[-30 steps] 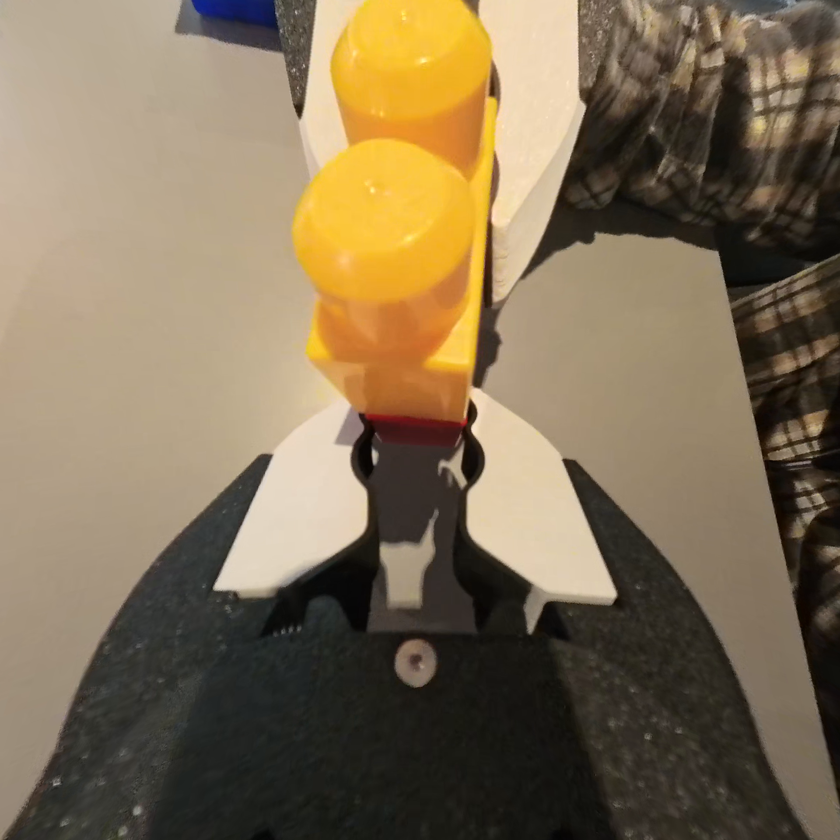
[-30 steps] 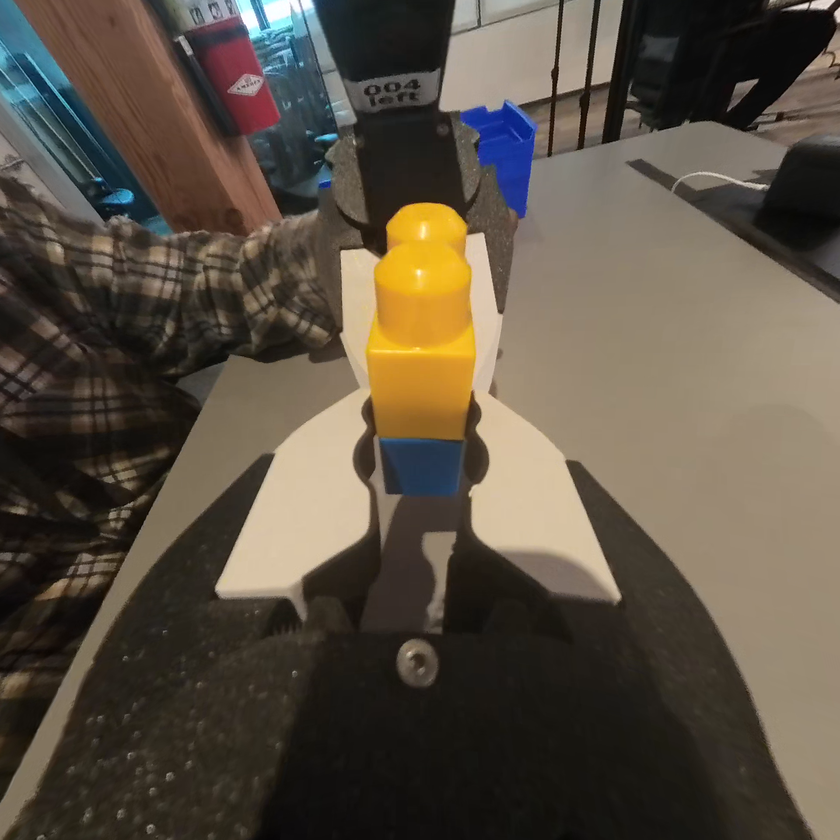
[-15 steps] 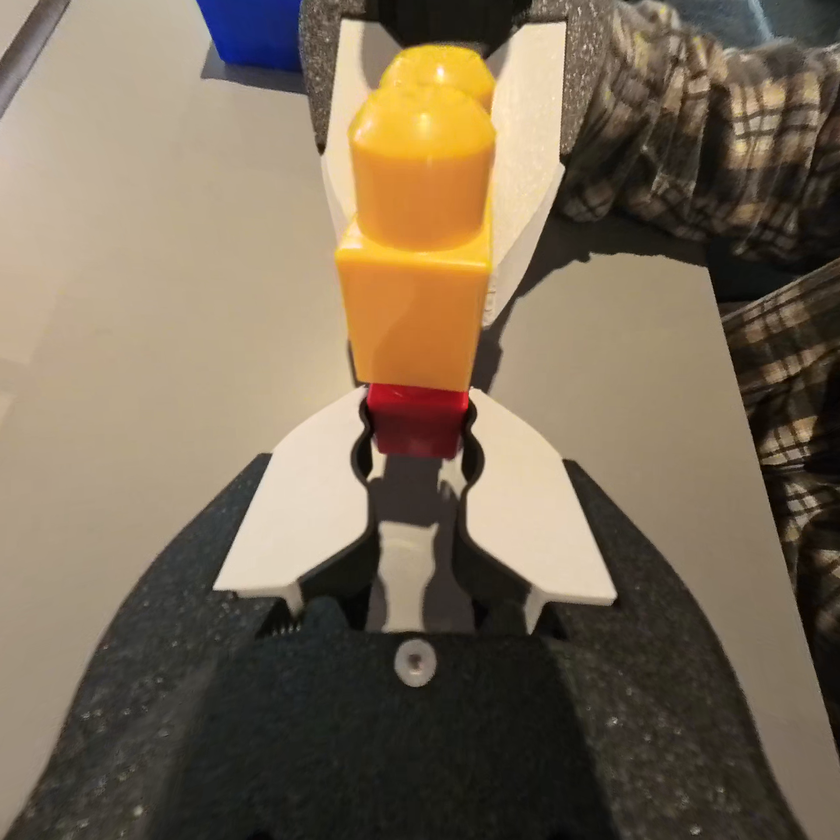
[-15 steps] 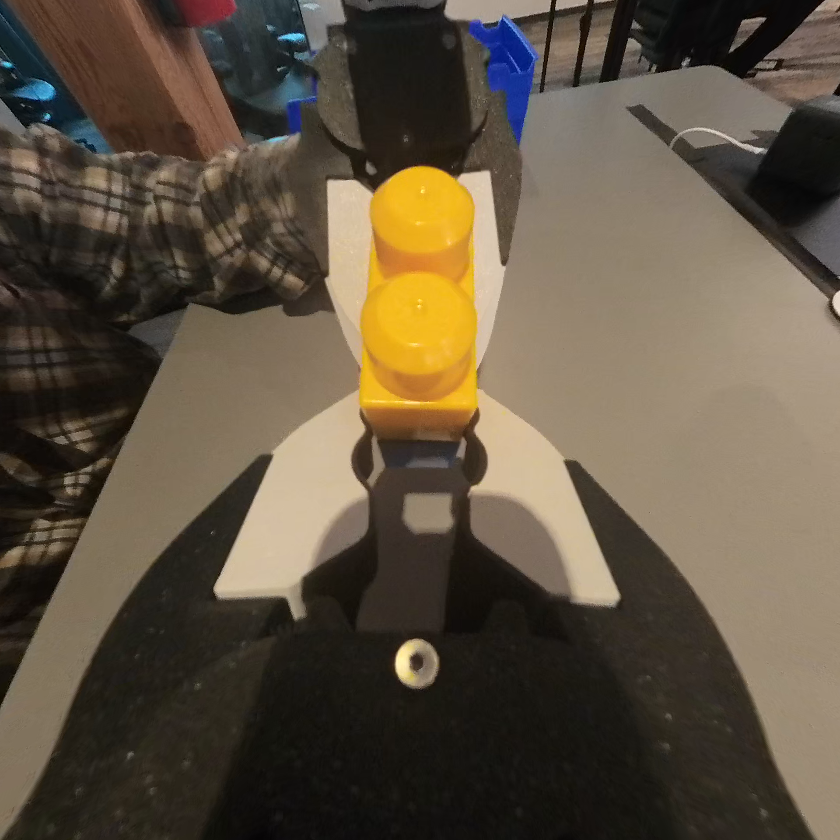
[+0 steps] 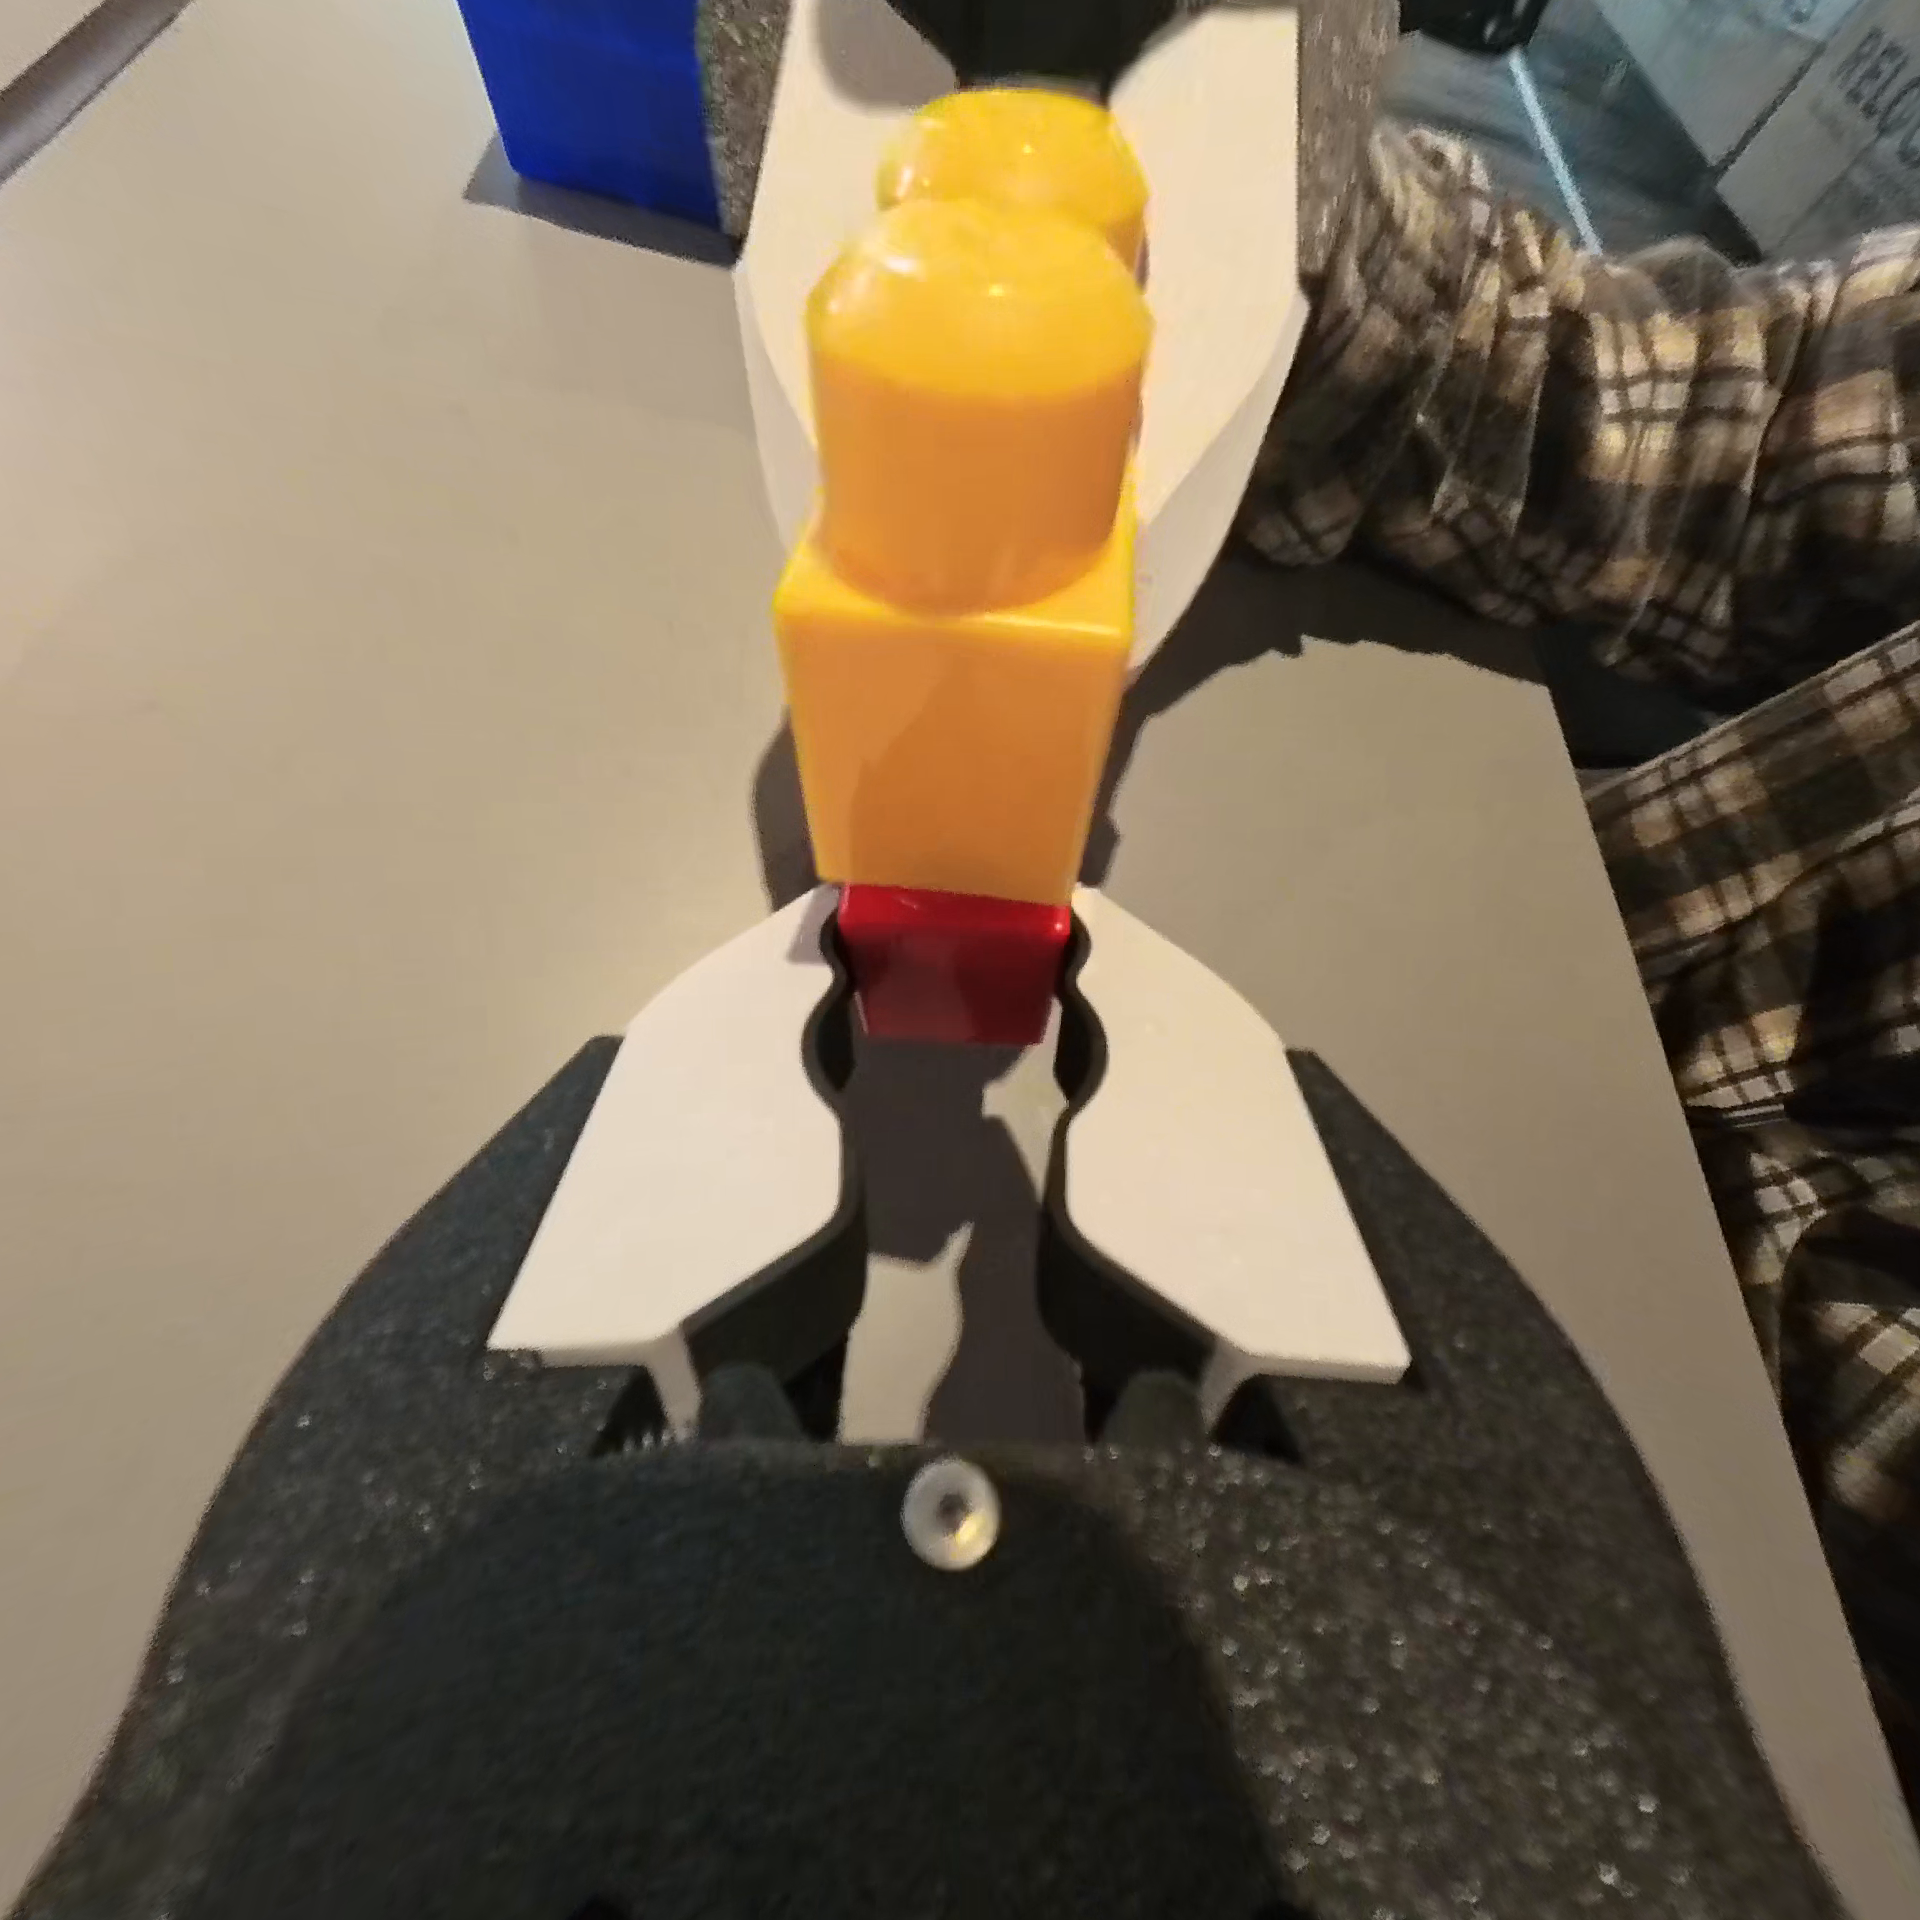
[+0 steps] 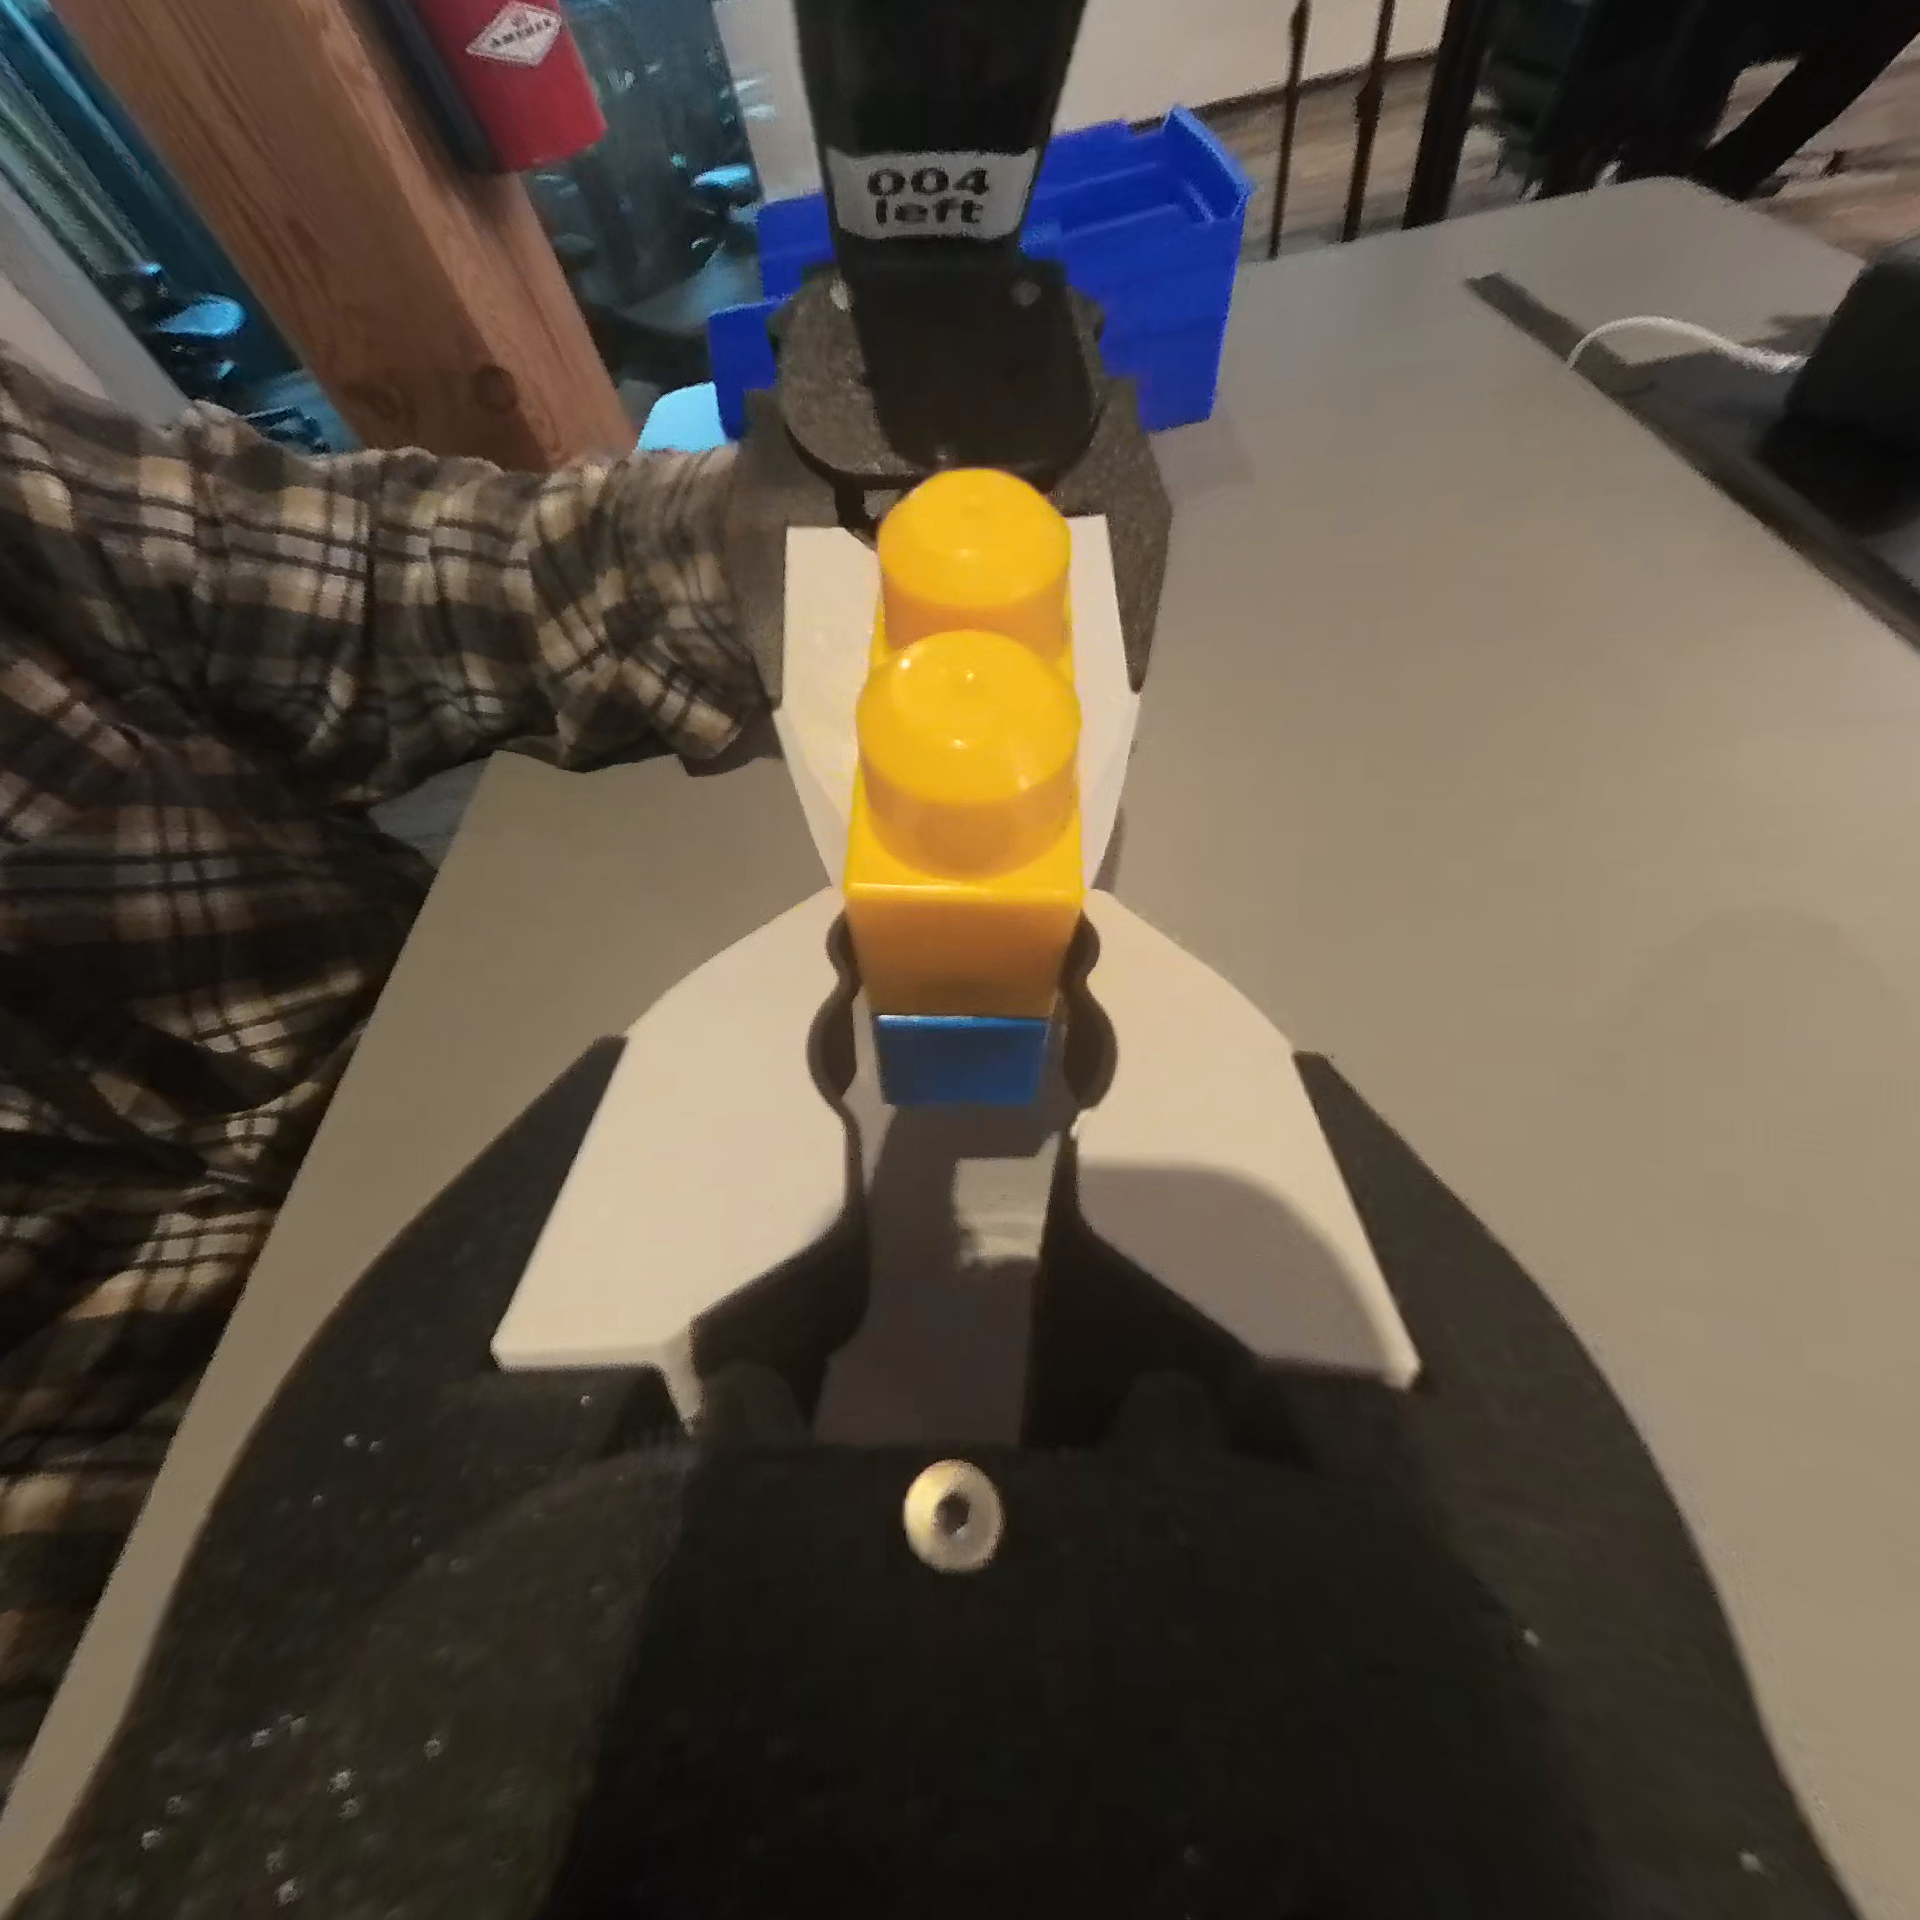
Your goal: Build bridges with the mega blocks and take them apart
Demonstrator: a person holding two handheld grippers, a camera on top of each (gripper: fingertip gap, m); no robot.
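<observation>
Left wrist view: left gripper (image 5: pixel 951 971) clamps red block (image 5: pixel 951 977); right gripper (image 6: pixel 961 1039) clamps blue block (image 6: pixel 958 1060); yellow block (image 5: pixel 956 748) spans both, hiding blue bin (image 6: pixel 1143 301) partly; plaid sleeve (image 6: pixel 312 644) beside

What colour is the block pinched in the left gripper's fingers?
Red, under the yellow block; clearest in the left wrist view.

The yellow block (image 5: pixel 951 717) is a glossy two-stud brick lying lengthwise between the two grippers, studs up, spanning two smaller bricks like a bridge deck. Under its end in the left wrist view sits a red block (image 5: pixel 951 971), pinched between white fingers (image 5: pixel 727 1101), and in the right wrist view a blue block (image 6: pixel 958 1058) sits under the opposite end, likewise gripped at its sides. Whether the assembly touches the grey table (image 6: pixel 1455 727) cannot be told.
</observation>
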